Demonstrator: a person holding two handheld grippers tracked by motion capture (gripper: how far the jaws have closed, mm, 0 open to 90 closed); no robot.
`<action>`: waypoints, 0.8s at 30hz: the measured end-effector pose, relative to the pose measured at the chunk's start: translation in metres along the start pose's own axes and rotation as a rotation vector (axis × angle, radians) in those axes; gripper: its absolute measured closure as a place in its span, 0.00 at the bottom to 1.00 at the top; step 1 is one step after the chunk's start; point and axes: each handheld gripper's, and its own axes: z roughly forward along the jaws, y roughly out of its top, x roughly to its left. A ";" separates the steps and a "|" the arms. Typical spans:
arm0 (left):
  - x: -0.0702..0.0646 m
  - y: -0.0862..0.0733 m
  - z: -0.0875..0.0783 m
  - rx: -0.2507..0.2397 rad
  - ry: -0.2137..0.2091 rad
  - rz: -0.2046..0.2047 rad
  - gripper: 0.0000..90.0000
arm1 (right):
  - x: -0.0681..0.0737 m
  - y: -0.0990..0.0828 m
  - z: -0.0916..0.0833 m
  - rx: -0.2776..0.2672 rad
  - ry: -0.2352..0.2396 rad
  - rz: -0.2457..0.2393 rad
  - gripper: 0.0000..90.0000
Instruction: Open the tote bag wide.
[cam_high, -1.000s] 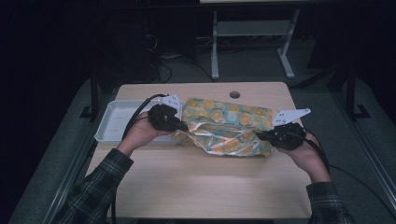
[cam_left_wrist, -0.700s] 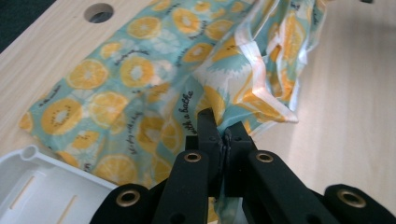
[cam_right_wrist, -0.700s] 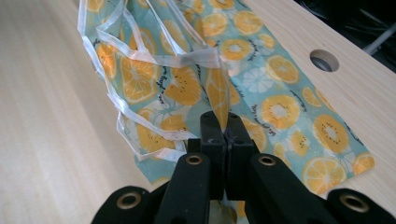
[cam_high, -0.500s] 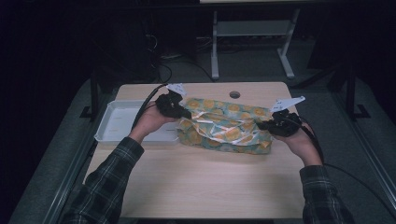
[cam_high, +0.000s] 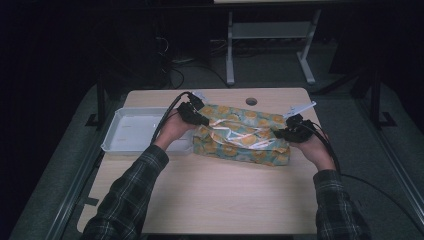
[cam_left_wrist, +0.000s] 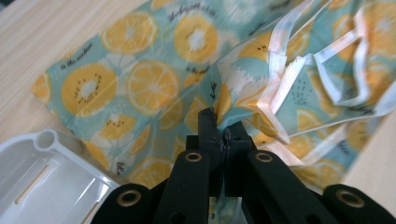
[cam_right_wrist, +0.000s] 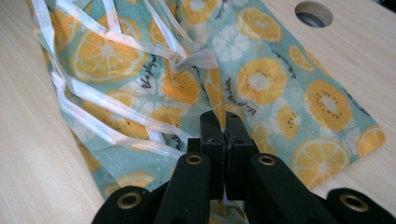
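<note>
The teal, citrus-printed fabric piece with white straps (cam_high: 242, 135) lies mid-table, right of the white plastic tray (cam_high: 131, 131). Its left end is pinched by the closed left gripper (cam_left_wrist: 221, 130), its right end by the closed right gripper (cam_right_wrist: 225, 130). Both ends should be lowered evenly, the cloth kept taut, straps tucked inside.

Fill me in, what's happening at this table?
A person is handling a fruit-print cloth on the table with two handheld grippers. The left gripper is shut on one end, next to a white tray; the right gripper is shut on the other end. The cloth lies bunched, with white ribbon straps on top.
</note>
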 end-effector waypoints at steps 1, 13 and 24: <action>0.001 0.000 0.002 0.020 0.003 0.004 0.99 | -0.001 0.000 0.002 0.005 -0.006 -0.002 0.98; -0.008 -0.005 0.026 0.137 0.013 0.005 0.99 | -0.002 -0.008 0.023 0.082 -0.005 0.002 0.98; -0.017 -0.014 0.034 0.214 -0.026 0.042 0.99 | 0.005 -0.014 0.029 0.138 0.003 -0.033 0.98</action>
